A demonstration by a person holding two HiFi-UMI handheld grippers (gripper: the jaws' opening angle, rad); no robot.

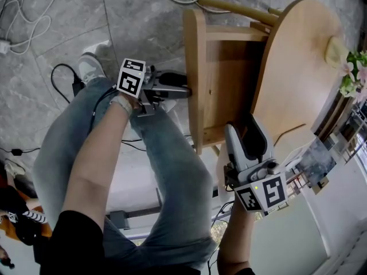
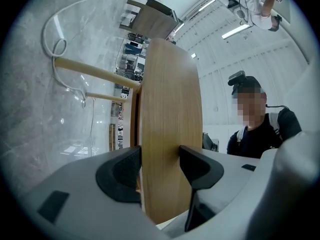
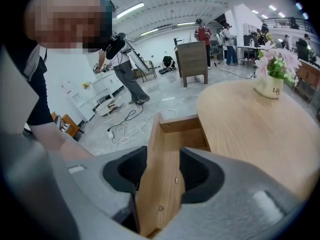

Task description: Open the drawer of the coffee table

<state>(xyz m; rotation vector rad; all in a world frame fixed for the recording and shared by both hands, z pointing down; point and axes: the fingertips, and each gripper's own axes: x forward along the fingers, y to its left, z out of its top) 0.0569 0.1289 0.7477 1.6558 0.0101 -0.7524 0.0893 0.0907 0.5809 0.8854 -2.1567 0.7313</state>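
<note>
Head view shows the drawer [image 1: 229, 79] out from under the tabletop [image 1: 298, 62], its front board [image 1: 195, 50] lying crosswise to the pull, pinched mid-length by the left gripper [image 1: 182, 89] and at its near end by the right gripper [image 1: 243, 132].

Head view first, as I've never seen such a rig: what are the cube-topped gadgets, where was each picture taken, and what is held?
No robot here: a person holds the left tongs and the right tongs, one per hand. The head view comes from a camera on their head, looking down. The other two come from cameras riding on the tongs. Both tongs clamp the wooden drawer front of a round coffee table; the drawer stands pulled out. A vase of flowers sits on the tabletop. The marked cubes are part of the tongs.
</note>
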